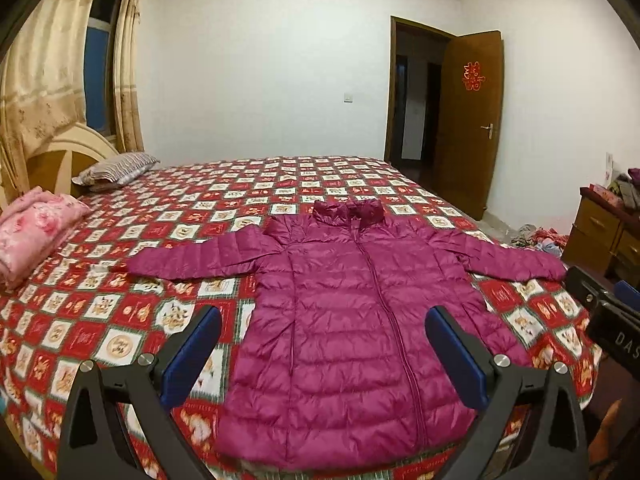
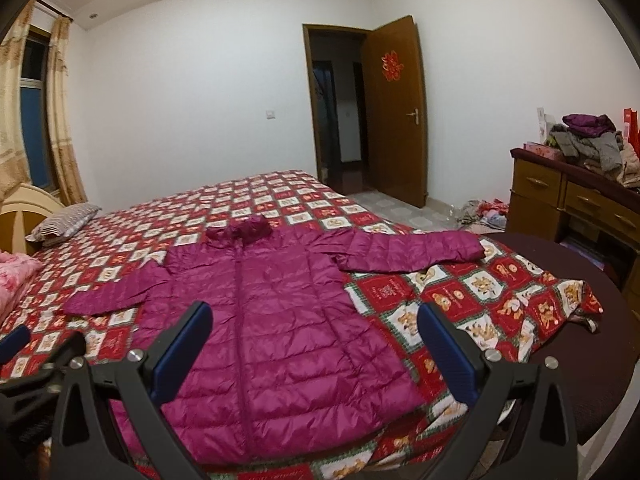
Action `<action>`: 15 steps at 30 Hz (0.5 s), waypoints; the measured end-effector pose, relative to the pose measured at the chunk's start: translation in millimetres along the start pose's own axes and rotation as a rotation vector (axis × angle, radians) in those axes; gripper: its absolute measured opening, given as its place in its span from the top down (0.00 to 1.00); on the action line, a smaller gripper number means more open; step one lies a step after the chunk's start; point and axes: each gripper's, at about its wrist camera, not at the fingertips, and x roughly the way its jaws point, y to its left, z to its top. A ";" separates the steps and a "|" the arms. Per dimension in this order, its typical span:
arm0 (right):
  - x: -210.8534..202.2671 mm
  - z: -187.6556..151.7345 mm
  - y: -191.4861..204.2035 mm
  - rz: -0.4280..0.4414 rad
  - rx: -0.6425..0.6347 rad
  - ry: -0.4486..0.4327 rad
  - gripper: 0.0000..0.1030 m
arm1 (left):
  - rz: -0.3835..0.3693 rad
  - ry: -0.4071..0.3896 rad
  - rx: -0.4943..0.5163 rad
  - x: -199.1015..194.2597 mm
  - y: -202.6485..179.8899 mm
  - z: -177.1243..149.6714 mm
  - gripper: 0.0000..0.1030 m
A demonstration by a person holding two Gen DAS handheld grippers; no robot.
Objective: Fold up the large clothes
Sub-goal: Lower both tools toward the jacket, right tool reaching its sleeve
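A magenta quilted puffer jacket [image 1: 352, 320] lies flat, front up and zipped, on the red patterned bedspread [image 1: 120, 320], both sleeves spread out sideways. It also shows in the right wrist view [image 2: 280, 320]. My left gripper [image 1: 324, 320] is open and empty, held above the jacket's lower half near the hem. My right gripper [image 2: 314, 316] is open and empty, above the jacket's lower right part. The right gripper shows at the right edge of the left wrist view [image 1: 600, 304], near the jacket's right cuff.
A striped pillow [image 1: 116, 168] and a folded pink blanket [image 1: 36, 228] lie at the bed's head end. A wooden dresser [image 2: 580, 200] piled with clothes [image 2: 592, 140] stands at right. Clothes lie on the floor [image 2: 480, 212] near the open door [image 2: 396, 112].
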 end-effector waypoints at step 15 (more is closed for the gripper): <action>119.3 40.5 -50.0 -0.121 0.070 0.125 0.00 | 0.070 0.125 0.004 135.0 37.3 31.6 0.01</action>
